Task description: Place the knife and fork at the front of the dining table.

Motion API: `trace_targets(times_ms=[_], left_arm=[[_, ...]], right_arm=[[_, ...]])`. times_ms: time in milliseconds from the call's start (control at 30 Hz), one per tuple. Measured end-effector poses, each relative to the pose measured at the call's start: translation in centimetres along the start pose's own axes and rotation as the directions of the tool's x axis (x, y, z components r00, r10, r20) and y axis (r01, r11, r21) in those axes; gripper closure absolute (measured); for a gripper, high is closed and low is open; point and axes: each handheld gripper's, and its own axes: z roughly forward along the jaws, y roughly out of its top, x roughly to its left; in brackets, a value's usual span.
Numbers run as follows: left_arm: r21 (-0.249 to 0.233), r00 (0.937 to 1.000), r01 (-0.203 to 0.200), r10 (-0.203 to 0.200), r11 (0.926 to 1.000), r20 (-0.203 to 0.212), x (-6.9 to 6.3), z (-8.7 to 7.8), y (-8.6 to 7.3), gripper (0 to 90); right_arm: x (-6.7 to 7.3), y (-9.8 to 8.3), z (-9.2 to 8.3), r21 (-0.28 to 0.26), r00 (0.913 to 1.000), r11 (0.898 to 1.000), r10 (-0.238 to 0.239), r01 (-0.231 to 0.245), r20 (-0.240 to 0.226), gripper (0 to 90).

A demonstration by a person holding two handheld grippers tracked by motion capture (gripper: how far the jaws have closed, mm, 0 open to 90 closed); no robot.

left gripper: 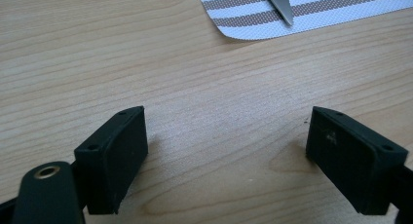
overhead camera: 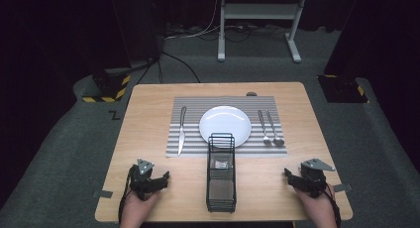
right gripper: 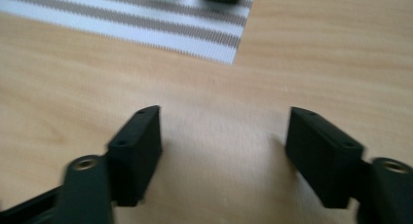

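Observation:
A striped placemat (overhead camera: 190, 103) lies on the wooden table (overhead camera: 148, 119), with a white plate (overhead camera: 225, 123) at its middle. A knife (overhead camera: 182, 131) rests left of the plate, and a fork (overhead camera: 262, 126) and a spoon (overhead camera: 275, 133) rest to its right. A black wire basket (overhead camera: 221, 181) stands in front of the plate. My left gripper (overhead camera: 162, 180) sits low at the table's near left corner, open over bare wood (left gripper: 226, 131), with the knife tip (left gripper: 280, 5) ahead. My right gripper (overhead camera: 288, 177) is at the near right, open and holding nothing (right gripper: 224, 131), and the mat's corner (right gripper: 146, 24) lies beyond it.
A small dark object (overhead camera: 251, 94) lies at the table's far edge. A white metal stand (overhead camera: 257, 12) is on the floor behind the table. The table's front edge runs just under both hands. Bare wood lies between each gripper and the basket.

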Motion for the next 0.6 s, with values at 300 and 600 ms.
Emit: trace_targets(times_ms=[300,600], left_arm=[[0.000,1.0000,0.001,-0.001,1.0000,0.000,-0.01,0.00,0.00,15.4],[0.000,1.0000,-0.001,0.001,1.0000,0.000,0.01,0.00,0.01,15.3]], right_arm=[[-0.16,-0.69,-0.66,0.026,0.9999,1.000,0.011,-0.012,0.013,15.0],[-0.09,-0.69,-0.65,0.026,0.9997,0.999,0.017,-0.018,0.018,14.5]])
